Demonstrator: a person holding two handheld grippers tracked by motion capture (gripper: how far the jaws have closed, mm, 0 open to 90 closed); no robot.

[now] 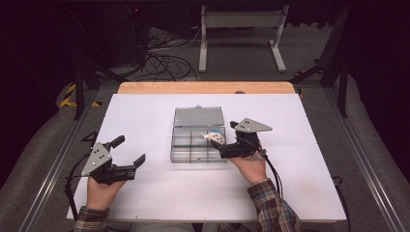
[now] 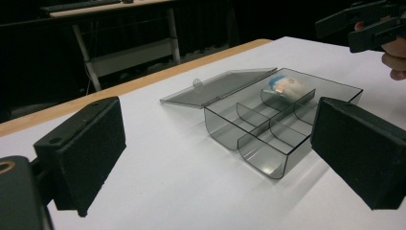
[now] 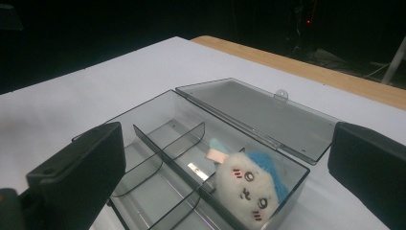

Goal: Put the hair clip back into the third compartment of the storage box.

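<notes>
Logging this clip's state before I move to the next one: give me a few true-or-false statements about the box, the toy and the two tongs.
1. The clear grey plastic divided box has its hinged lid lying open on the white table. True.
2. The small white-and-blue plush toy lies on the table beside the box. False: it sits in one compartment of the box.
3. The right tongs are shut on the toy. False: their jaws stand open, holding nothing.
4. The left tongs are open, apart from the box. True.
</notes>
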